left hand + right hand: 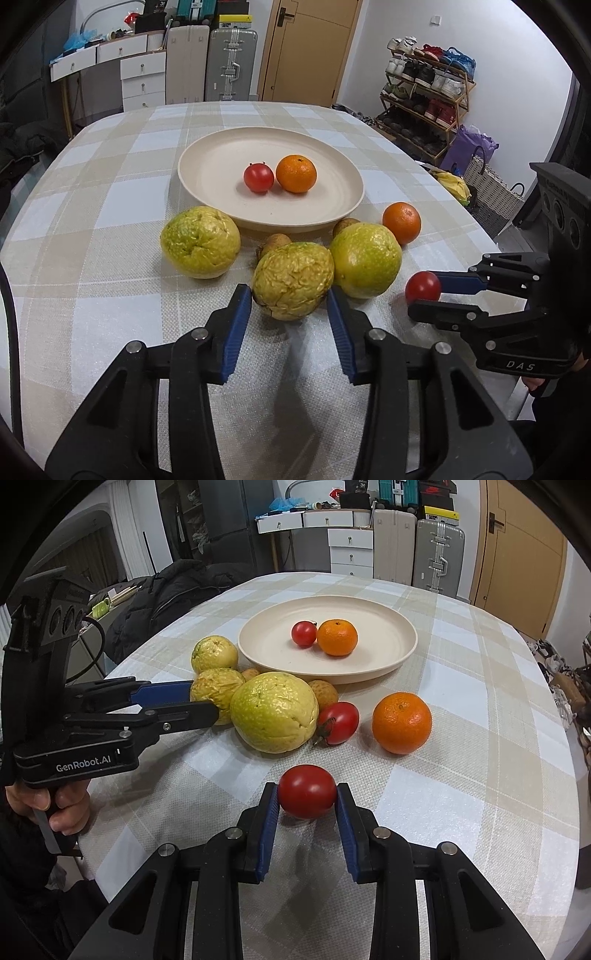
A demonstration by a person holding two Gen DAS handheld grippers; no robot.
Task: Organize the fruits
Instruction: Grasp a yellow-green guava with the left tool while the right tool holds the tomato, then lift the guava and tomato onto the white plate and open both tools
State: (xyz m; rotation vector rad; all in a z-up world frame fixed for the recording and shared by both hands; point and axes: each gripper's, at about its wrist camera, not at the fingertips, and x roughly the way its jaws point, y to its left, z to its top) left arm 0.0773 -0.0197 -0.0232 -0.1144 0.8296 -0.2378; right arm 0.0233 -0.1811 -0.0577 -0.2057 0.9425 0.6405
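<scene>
Left wrist view: left gripper brackets the wrinkled guava, jaws wide and apparently touching its sides, ready for transfer to the plate. Right wrist view: right gripper pinches a tomato resting low over the tabletop, jaws narrowed against its flanks.

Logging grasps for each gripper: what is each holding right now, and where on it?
Right gripper clamps a tomato across its sides. Left gripper pinches a wrinkled yellow fruit at its near sides.
</scene>
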